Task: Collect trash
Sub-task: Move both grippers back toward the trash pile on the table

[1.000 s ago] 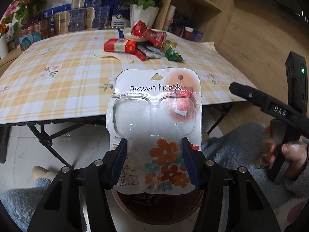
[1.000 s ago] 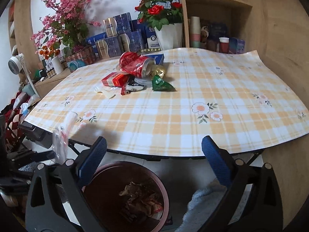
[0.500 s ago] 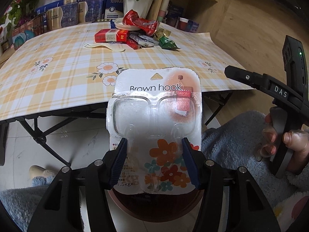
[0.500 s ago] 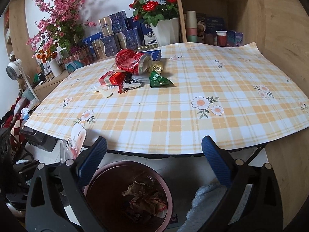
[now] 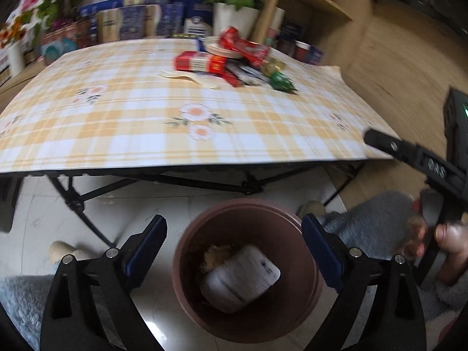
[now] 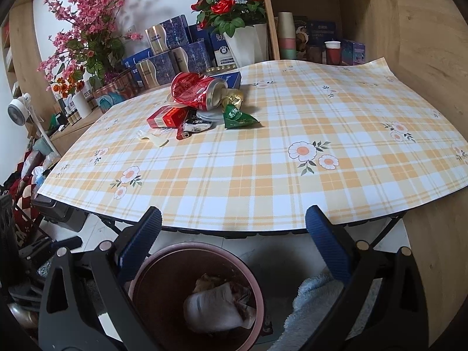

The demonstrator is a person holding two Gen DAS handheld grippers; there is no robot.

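Note:
The white hook package lies inside the brown trash bin on the floor; it also shows in the right wrist view, in the bin. My left gripper is open and empty just above the bin. My right gripper is open and empty over the bin's near side. On the table, a trash pile holds a crushed red can, a red carton, a green wrapper and a pale spoon.
The folding table with the yellow plaid cloth stands behind the bin. Flower pots, boxes and cups line the far shelf. The right gripper's body shows at the right of the left wrist view. My legs flank the bin.
My left gripper opened and let go of the hook package, which dropped into the bin. The left view shifted slightly and is blurred. My right gripper stayed open and moved little.

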